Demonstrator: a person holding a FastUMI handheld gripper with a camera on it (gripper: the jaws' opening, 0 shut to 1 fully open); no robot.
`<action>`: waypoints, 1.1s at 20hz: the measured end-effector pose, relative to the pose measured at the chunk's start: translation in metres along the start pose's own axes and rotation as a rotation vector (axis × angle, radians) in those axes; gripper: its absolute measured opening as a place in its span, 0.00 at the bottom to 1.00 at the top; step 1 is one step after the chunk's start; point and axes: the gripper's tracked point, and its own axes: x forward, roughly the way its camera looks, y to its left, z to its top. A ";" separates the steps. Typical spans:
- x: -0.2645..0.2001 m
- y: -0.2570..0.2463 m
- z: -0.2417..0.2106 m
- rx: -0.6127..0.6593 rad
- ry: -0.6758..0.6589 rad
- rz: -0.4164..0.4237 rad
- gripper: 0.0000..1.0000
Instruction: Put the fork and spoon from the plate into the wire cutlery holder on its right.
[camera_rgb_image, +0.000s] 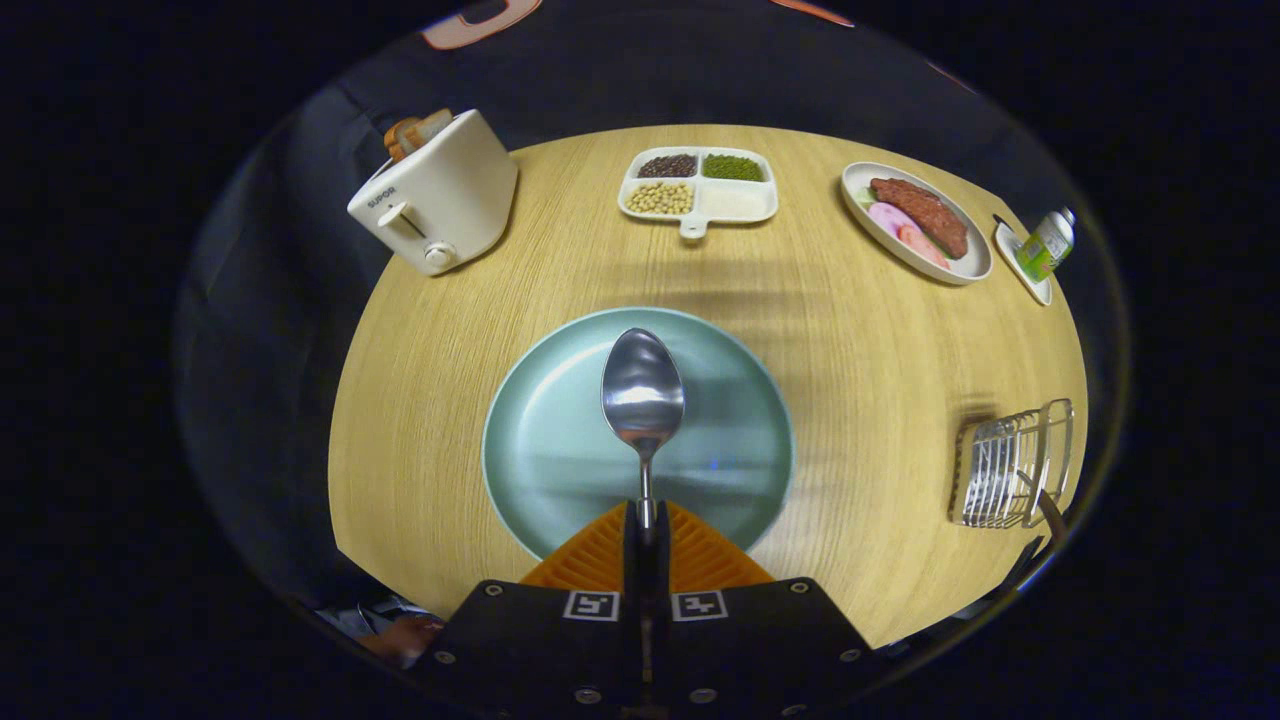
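Observation:
My gripper is shut on the handle of a metal spoon. The spoon points straight ahead from between the fingers, its bowl hanging over the middle of a pale green plate. The plate sits on the wooden table just ahead of the fingers, and its surface is bare under the spoon. The wire cutlery holder stands to the right of the plate near the table's right edge. A dark handle pokes out at the holder's near corner; I cannot tell what it belongs to.
A white toaster with bread in it stands at the far left. A divided dish of beans sits beyond the plate, a plate of meat at the far right, with a small bottle on a dish beside it.

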 end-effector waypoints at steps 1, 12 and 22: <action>-0.009 -0.012 0.001 0.017 -0.017 -0.009 0.05; -0.080 -0.154 -0.006 0.267 -0.164 -0.135 0.05; -0.106 -0.218 -0.037 0.290 -0.150 -0.199 0.05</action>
